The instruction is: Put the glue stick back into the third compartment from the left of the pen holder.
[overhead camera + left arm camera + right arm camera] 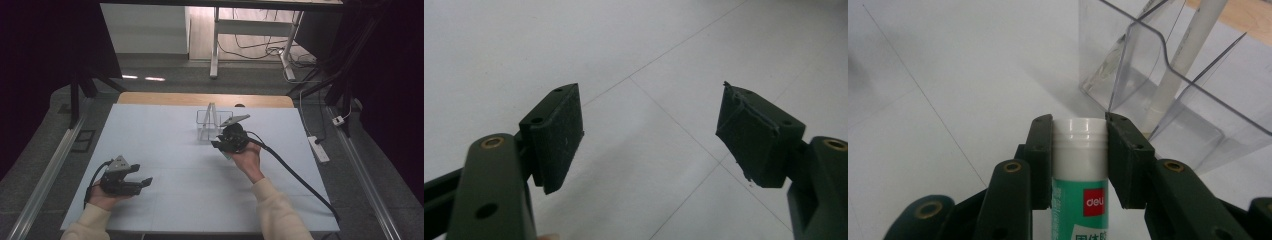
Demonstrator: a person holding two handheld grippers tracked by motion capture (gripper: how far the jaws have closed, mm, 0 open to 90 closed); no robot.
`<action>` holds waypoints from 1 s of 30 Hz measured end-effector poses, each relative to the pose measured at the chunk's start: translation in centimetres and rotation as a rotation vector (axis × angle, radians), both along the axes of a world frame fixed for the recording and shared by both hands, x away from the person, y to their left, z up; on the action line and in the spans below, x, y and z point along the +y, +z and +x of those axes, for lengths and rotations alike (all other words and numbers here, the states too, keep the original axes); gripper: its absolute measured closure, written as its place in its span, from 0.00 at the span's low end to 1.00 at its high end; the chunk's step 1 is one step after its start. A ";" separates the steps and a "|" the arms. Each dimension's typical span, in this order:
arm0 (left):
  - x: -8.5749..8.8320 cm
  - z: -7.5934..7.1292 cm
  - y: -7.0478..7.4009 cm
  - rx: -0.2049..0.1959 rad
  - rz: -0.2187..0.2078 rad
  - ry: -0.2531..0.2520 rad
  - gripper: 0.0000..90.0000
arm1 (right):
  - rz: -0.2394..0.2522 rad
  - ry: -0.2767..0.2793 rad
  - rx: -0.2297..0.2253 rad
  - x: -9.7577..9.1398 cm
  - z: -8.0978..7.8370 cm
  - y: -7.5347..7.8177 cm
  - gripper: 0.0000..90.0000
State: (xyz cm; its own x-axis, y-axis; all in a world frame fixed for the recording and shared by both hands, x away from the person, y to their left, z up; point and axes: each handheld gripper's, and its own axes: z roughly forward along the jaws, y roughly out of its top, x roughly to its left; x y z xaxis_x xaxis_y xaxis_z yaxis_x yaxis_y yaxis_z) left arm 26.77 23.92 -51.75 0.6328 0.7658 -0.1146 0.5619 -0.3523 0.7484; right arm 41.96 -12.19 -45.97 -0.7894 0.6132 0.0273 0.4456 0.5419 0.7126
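Pinching a glue stick [1079,165] between the pads of the right gripper [226,143], white cap pointing forward, green label toward the hand. Holding it above the white table top [165,125], right of centre and toward the far edge, just short of the clear plastic organizer [212,123]. Likely carrying the stick toward one of the organizer's compartments [1193,130]; dropping it in not yet done. Next move calling for lifting the cap above the clear rim, tipping the stick upright and lowering it into an open cell, clear of the white pen [1180,55] leaning in the divider beside. Thin transparent walls being hard to judge, so clipping a wall and shoving the light organizer toward the far edge looking like the main risk. Resting the left gripper [651,140] near the front left corner, jaws spread wide over bare surface, nothing between them. Plenty of open room across the middle and left; tighter only around the organizer.
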 end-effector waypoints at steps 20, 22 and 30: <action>0.0 0.0 0.0 0.000 0.000 0.000 0.29 | 0.073 -0.003 -0.067 -0.7 -0.5 2.0 0.72; 0.0 0.0 0.0 0.001 0.001 -0.001 0.29 | 0.081 -0.006 -0.073 -0.8 -0.6 2.2 0.72; 0.0 0.0 0.0 -0.001 0.002 -0.001 0.29 | 0.114 -0.022 -0.102 -1.3 -0.5 3.0 0.72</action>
State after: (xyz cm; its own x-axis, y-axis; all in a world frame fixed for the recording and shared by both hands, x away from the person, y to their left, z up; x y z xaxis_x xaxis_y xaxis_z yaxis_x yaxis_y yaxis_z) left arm 26.78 23.92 -51.76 0.6336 0.7654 -0.1125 0.5609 -0.3543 0.7482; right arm 41.47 -13.50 -42.93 -0.7782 0.6277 0.0181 0.3789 0.4463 0.8107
